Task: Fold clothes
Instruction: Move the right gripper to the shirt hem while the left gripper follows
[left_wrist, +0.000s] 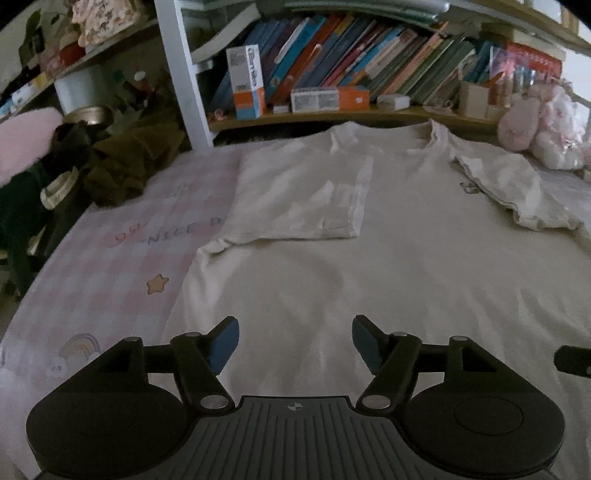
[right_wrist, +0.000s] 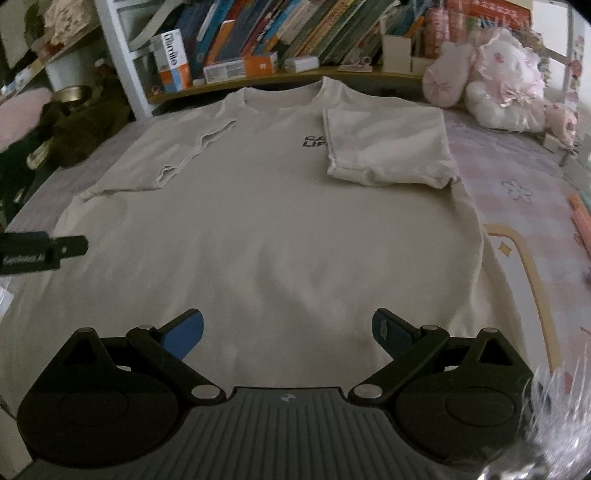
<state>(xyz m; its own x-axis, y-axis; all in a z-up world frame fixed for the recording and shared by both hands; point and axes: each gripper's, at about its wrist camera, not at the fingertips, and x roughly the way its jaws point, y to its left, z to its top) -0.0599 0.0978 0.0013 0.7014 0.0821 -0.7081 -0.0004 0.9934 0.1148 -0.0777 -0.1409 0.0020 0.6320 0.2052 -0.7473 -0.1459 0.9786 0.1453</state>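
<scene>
Two tongs being held wide apart and empty, left tongs (left_wrist: 295, 341) and right tongs (right_wrist: 288, 334) being hovered over the hem, white shirt (right_wrist: 266, 221) being spread flat on the bed (left_wrist: 110, 266), both sleeves (right_wrist: 388, 147) being folded inward, bookshelf (left_wrist: 332, 74) behind.

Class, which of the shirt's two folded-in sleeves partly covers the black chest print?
The right-hand folded sleeve: its edge overlaps the black print; the left-hand folded sleeve lies clear.

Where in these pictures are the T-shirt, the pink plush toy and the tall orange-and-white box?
T-shirt (right_wrist: 266, 221), right wrist view, middle of its chest.
Pink plush toy (right_wrist: 506, 74), right wrist view, its body.
Orange-and-white box (left_wrist: 246, 79), left wrist view, its front face.
</scene>
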